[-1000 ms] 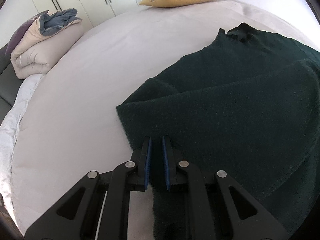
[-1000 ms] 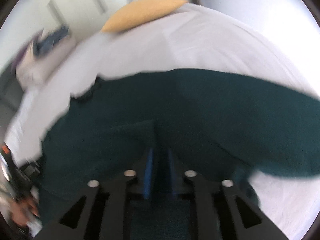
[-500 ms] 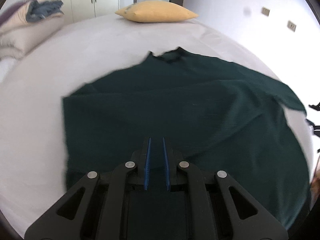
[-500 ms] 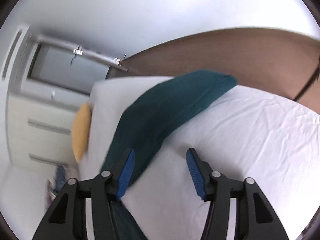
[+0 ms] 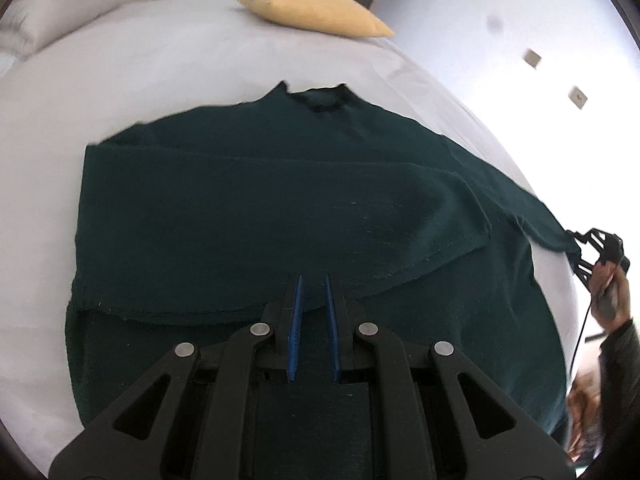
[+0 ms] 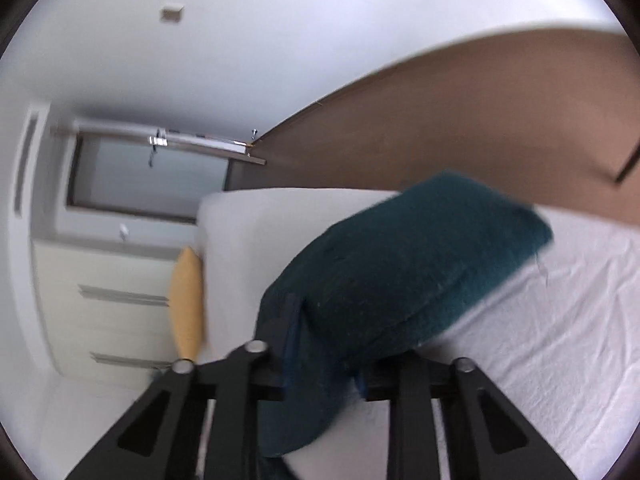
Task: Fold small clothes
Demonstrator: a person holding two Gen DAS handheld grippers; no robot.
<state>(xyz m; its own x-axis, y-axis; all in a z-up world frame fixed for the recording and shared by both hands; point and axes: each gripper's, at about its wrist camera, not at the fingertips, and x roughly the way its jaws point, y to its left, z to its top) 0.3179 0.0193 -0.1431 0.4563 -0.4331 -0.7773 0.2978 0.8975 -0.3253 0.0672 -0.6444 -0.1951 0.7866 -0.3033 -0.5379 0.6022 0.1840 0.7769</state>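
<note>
A dark green sweater (image 5: 248, 208) lies spread on the white bed (image 5: 80, 80), collar at the far side, its left sleeve folded across the body. My left gripper (image 5: 312, 292) hovers over the sweater's near hem with its blue pads a narrow gap apart and nothing between them. My right gripper (image 5: 592, 256) shows at the far right of the left wrist view, at the end of the right sleeve (image 6: 400, 272). In the right wrist view the sleeve drapes between the wide-apart jaws of my right gripper (image 6: 324, 344); I cannot tell whether they grip it.
A yellow pillow (image 5: 316, 10) lies at the bed's far edge. A folded duvet (image 5: 52, 20) sits at the far left. The right wrist view shows a wall, brown floor (image 6: 480, 120) and white drawers (image 6: 100, 288).
The right gripper let go of the sweater's body, opened, and moved to the right sleeve end. The left view swung over the sweater, whose left side now lies folded in.
</note>
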